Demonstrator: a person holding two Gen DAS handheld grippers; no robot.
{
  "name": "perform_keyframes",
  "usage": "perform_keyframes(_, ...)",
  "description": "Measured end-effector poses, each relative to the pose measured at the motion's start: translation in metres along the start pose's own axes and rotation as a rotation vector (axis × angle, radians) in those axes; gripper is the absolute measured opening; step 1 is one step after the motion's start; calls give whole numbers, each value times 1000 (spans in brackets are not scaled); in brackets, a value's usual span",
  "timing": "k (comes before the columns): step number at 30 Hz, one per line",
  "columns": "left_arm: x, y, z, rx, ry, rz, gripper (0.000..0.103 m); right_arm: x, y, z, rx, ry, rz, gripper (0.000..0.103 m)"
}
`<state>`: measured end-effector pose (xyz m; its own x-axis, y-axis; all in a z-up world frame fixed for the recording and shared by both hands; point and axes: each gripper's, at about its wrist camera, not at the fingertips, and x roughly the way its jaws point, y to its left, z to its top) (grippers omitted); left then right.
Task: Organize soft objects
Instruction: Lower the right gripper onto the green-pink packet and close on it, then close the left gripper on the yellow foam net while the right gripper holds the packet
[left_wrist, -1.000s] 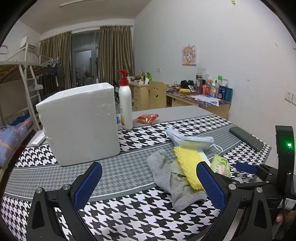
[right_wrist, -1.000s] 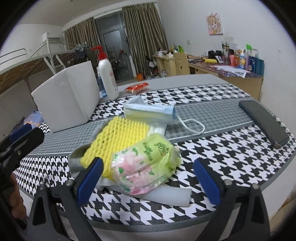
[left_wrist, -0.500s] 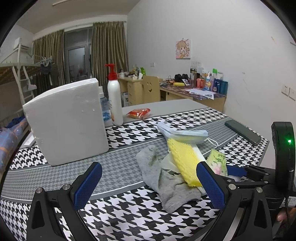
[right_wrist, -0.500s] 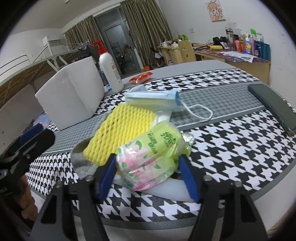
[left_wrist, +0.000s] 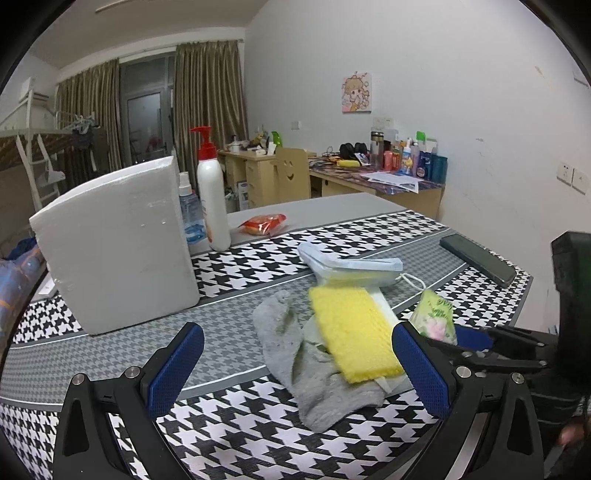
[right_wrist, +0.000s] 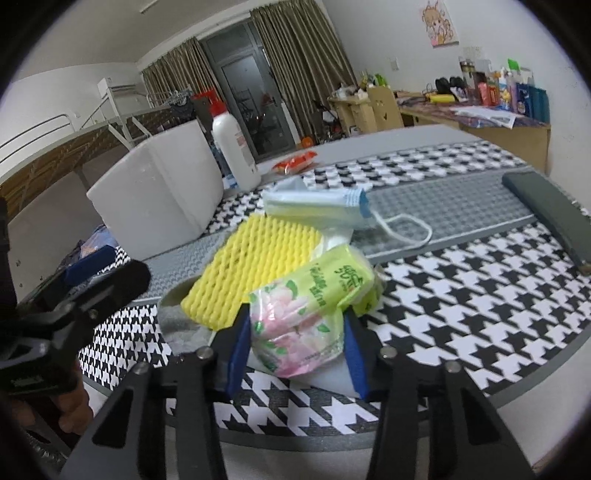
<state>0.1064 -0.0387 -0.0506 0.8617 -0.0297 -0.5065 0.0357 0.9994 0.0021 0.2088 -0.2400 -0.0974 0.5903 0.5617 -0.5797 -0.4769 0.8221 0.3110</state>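
A pile of soft things lies on the houndstooth table (left_wrist: 258, 435): a grey sock (left_wrist: 291, 354), a yellow foam net (left_wrist: 351, 332), a blue face mask (left_wrist: 354, 267) and a green tissue pack (left_wrist: 436, 317). My right gripper (right_wrist: 297, 347) is shut on the tissue pack (right_wrist: 314, 310), beside the yellow foam net (right_wrist: 258, 266) and below the mask (right_wrist: 314, 203). My left gripper (left_wrist: 295, 373) is open and empty, above the near table edge, with the sock between its fingers. The right gripper also shows in the left wrist view (left_wrist: 476, 338).
A white foam box (left_wrist: 118, 247) stands at the left. A pump bottle (left_wrist: 212, 195), a small spray bottle (left_wrist: 190, 218) and a red snack pack (left_wrist: 264, 223) stand behind it. A dark phone (left_wrist: 476, 258) lies at the right table edge. A desk (left_wrist: 369, 177) stands beyond.
My right gripper has closed from wide open onto the tissue pack. The left gripper stays open and has shifted only slightly.
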Motion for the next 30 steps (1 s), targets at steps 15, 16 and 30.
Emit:
perform_keyframes(15,31,-21,-1,9,110,-63,91,-32,-13,-2,-6,-93,-77,51)
perform_keyframes(16,32,-22,-2,7,116,-69,91,-34,-14,-2,-6,-104,-82,51)
perform_keyframes(30,50,-27,-6,-13,185,-80,84,-45,-18,-7,-36,-150,-127,51)
